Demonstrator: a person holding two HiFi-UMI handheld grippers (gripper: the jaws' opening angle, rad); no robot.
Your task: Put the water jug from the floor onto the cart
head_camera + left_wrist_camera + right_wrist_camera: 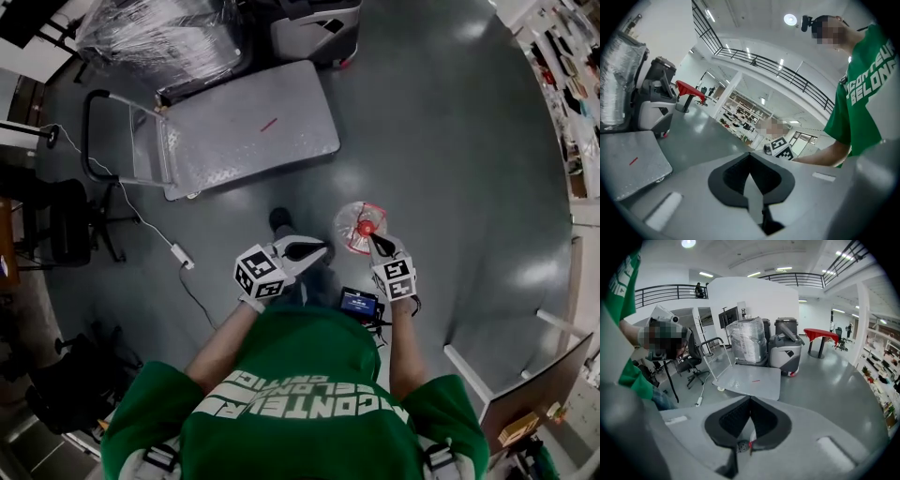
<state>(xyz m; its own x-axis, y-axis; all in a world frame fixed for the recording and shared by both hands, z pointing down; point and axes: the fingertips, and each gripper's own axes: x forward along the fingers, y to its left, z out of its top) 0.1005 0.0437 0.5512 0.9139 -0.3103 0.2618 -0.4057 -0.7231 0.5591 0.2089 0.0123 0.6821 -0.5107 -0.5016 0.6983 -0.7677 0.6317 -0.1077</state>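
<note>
Water jug (357, 217) stands upright on the grey floor, so its long axis runs straight up and we look down onto its top from the head view. Its red cap (366, 228) faces up toward us. The body is clear and rounded, with red and white wrapping near the neck. We cannot tell what is inside it. It sits just ahead of our feet, right of a dark shoe (279, 219).

Our right gripper (373, 240) points steeply down with its tip at the cap. Its jaws are pressed together, and a bit of red and white shows through the opening behind them. Our left gripper (320, 250) hangs just left of the jug, not touching it, with its jaws together too.

Farther away and to the left, well apart from the jug, is the cart (244, 127). It is a flat grey platform carrying a small red mark, with its push handle at the left end.
</note>
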